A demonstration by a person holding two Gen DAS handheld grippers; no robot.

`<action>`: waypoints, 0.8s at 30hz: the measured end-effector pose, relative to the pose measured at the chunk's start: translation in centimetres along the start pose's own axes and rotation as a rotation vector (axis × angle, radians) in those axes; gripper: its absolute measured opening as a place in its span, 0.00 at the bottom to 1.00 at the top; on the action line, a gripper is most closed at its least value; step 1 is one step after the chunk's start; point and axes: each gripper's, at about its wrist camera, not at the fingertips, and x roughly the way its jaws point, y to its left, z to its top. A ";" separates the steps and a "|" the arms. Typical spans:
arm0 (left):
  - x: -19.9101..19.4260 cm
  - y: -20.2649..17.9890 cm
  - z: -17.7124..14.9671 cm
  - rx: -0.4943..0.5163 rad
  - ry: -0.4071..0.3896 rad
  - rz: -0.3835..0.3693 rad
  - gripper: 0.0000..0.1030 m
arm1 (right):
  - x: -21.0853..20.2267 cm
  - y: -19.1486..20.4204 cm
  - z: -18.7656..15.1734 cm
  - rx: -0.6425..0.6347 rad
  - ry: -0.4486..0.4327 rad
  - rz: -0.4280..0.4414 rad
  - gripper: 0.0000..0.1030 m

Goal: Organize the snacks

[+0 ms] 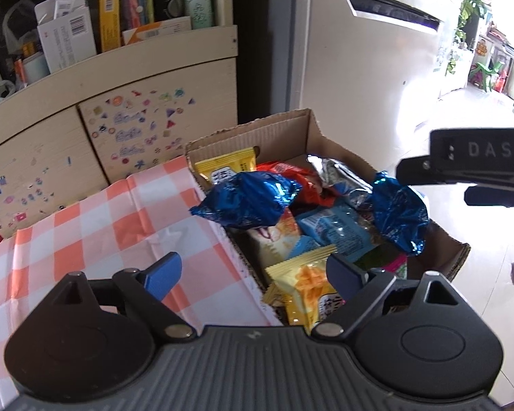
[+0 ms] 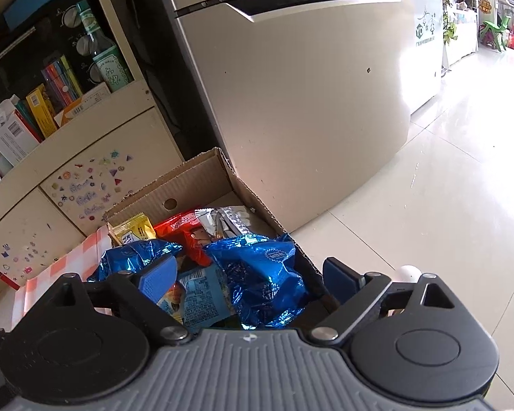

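Observation:
A cardboard box (image 1: 291, 126) full of snack packets stands at the right edge of an orange-and-white checked cloth (image 1: 120, 212). Two crumpled blue foil packets (image 1: 246, 202) (image 1: 399, 212) lie on top, over yellow (image 1: 308, 287), red and silver ones. My left gripper (image 1: 255, 274) is open, straddling the box's near left rim above the yellow packet, with nothing gripped. My right gripper (image 2: 248, 279) is open over the box. A blue foil packet (image 2: 260, 274) lies below its blue pads, which do not press on it. A red packet (image 2: 185, 229) and a silver one (image 2: 226, 221) lie farther back.
A pale cabinet (image 1: 85, 144) with stickers stands behind the cloth, and its shelf is crowded with boxes and bottles. A cream fridge (image 2: 308, 102) rises behind the box. Shiny tiled floor (image 2: 445, 205) stretches to the right.

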 end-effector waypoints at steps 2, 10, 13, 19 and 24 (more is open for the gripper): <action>-0.1 0.4 0.2 -0.005 0.008 0.006 0.90 | 0.0 0.1 0.0 -0.009 0.002 -0.002 0.94; -1.2 1.6 1.3 0.009 0.025 0.036 0.93 | 0.4 0.8 0.1 -0.039 0.009 -0.037 0.97; -1.6 1.8 1.7 0.027 0.038 0.062 0.95 | 0.3 1.2 0.0 -0.053 0.008 -0.046 0.98; -1.6 2.7 2.5 -0.005 0.048 0.067 0.97 | 0.5 2.0 -0.5 -0.133 0.015 -0.085 1.00; -0.9 3.1 2.9 -0.005 0.043 0.072 0.98 | 0.5 2.2 -0.8 -0.166 0.019 -0.114 1.00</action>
